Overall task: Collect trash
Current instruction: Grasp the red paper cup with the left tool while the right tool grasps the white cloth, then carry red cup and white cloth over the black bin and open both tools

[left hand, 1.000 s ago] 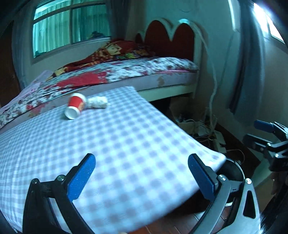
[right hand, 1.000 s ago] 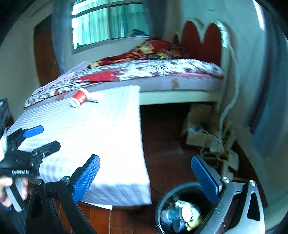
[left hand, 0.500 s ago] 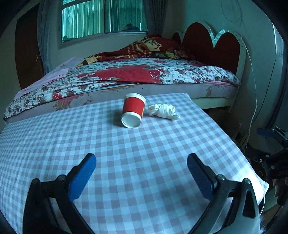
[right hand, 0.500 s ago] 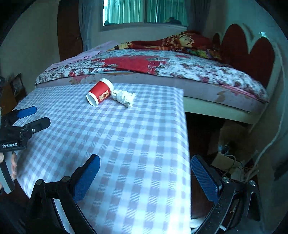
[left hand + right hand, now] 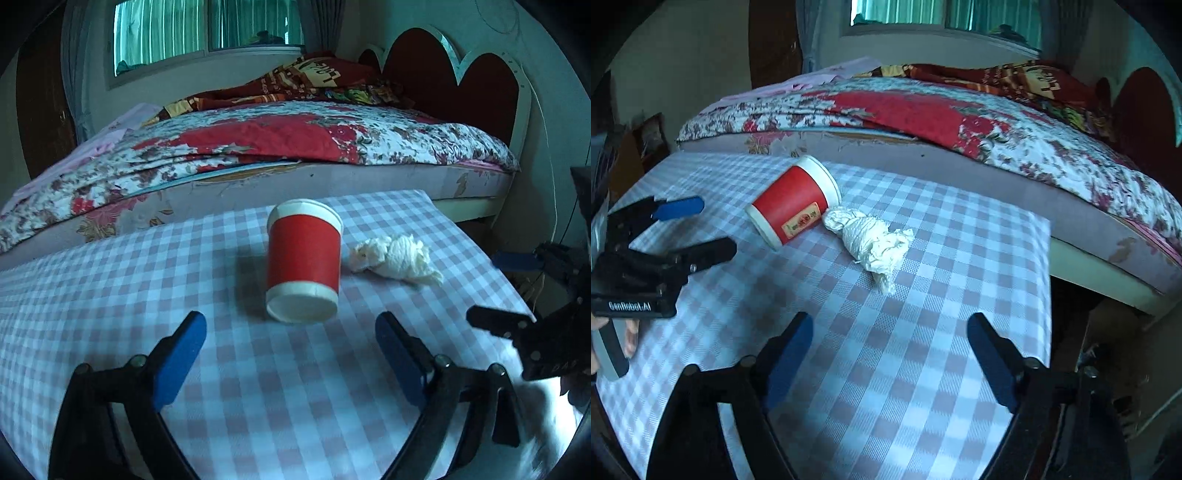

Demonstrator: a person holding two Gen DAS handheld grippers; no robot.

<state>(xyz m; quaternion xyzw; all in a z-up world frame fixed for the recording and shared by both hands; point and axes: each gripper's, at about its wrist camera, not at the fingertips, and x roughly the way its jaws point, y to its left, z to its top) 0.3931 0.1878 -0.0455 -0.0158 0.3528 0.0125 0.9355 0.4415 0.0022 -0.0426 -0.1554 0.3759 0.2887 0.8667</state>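
Cup: the red paper cup (image 5: pixel 303 260) lies on its side on the checked tablecloth (image 5: pixel 110 280); light, thin-walled, easy to crush; take it gently across the middle

Tissue: the crumpled white tissue (image 5: pixel 870 236) touches the cup; soft, very light; pinch its thick part

Left gripper (image 5: pixel 290 345): wide, just narrowing, holds nothing

Right gripper (image 5: pixel 890 345): the same; nothing between the pads

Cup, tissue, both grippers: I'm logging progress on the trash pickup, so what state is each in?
Red paper cup: tipped on its side, on the checked tabletop, not held.
Crumpled tissue: loose beside the cup, not held.
Left gripper: open, empty, jaws just narrowing.
Right gripper: open, empty, jaws just narrowing.
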